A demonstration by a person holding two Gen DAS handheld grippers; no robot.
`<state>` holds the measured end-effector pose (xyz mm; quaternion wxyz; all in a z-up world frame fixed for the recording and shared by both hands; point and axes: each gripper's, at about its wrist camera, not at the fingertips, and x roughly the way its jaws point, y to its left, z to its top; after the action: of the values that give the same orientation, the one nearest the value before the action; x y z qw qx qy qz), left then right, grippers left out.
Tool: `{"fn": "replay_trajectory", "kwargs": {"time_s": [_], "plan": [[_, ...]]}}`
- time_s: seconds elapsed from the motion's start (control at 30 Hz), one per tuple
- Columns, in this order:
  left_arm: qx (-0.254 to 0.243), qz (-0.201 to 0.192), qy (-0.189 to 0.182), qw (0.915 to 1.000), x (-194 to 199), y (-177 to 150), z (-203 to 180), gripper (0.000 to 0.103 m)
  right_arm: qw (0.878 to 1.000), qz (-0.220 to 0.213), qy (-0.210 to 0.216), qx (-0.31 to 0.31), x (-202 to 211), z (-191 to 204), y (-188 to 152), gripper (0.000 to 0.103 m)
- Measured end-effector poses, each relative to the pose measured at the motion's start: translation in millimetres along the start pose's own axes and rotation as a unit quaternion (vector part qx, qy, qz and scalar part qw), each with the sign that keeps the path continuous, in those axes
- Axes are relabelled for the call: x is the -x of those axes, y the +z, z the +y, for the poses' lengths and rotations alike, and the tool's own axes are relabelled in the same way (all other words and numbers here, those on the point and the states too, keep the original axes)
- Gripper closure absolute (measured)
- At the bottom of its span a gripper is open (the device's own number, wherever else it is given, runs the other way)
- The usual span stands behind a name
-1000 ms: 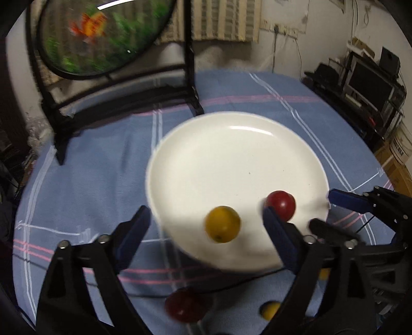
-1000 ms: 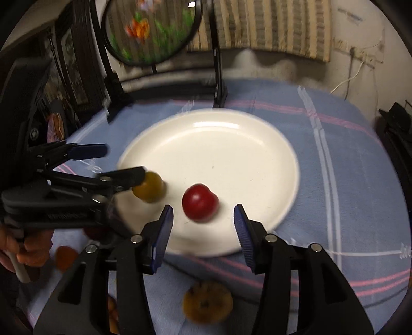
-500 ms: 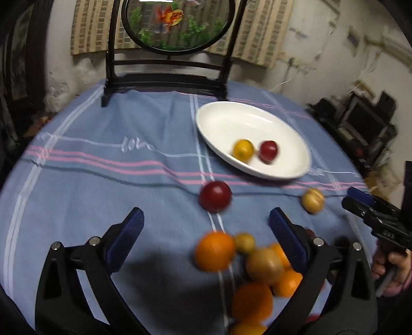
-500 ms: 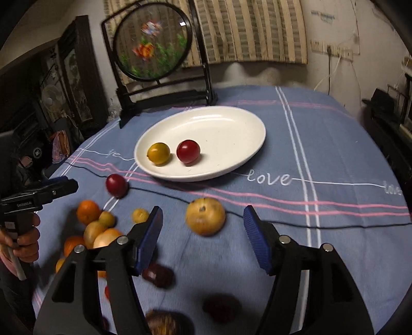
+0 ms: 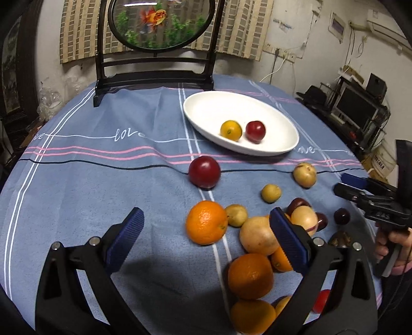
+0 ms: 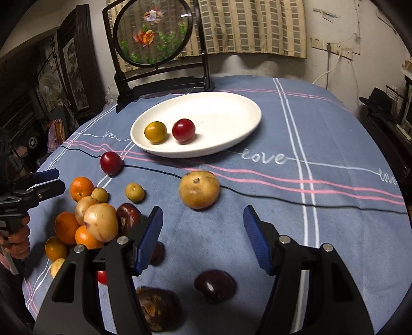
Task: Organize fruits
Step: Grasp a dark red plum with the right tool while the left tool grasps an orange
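Observation:
A white plate [image 5: 283,123] [image 6: 226,121] at the far side of the blue cloth holds a yellow fruit [image 5: 231,130] [image 6: 155,132] and a red fruit [image 5: 255,131] [image 6: 183,130]. Nearer lie a red plum [image 5: 204,172] [image 6: 111,163], an orange [image 5: 206,226] [image 6: 82,188], a tan round fruit [image 5: 304,174] [image 6: 199,189] and a pile of several oranges and pale fruits [image 5: 257,237] [image 6: 100,225]. My left gripper [image 5: 206,221] hovers wide open over the orange. My right gripper [image 6: 203,216] is open above bare cloth, just short of the tan fruit, holding nothing.
A round fish picture on a black stand [image 5: 157,23] [image 6: 154,33] rises behind the plate. Dark fruits [image 6: 215,286] lie close under the right gripper. A hand [image 5: 386,247] grips the right tool. Shelves with electronics [image 5: 360,108] stand beyond the table's right edge.
Both grippers have drawn back from right over the plate to the near side, so the loose fruits came into view. The right jaws stand wider than before.

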<state>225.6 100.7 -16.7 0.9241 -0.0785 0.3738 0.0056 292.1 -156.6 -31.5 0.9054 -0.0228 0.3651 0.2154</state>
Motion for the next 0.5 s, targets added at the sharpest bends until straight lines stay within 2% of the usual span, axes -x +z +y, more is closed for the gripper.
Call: {"fn": "replay_trajectory", "kwargs": {"time_s": [0.2, 0.4, 0.5], "plan": [[0.009, -0.003, -0.001, 1.0, 2, 1, 4, 0.003, 0.999, 0.028, -0.002, -0.022, 0, -10, -22, 0.037], [0.009, 0.0, 0.006, 0.9999, 0, 0, 4, 0.003, 0.999, 0.037, -0.003, -0.004, 11, 0, -30, 0.038], [0.01, 0.0, 0.011, 0.9999, -1, 0, 6, 0.003, 0.998, 0.057, -0.004, -0.001, 10, 2, -35, 0.044]]}}
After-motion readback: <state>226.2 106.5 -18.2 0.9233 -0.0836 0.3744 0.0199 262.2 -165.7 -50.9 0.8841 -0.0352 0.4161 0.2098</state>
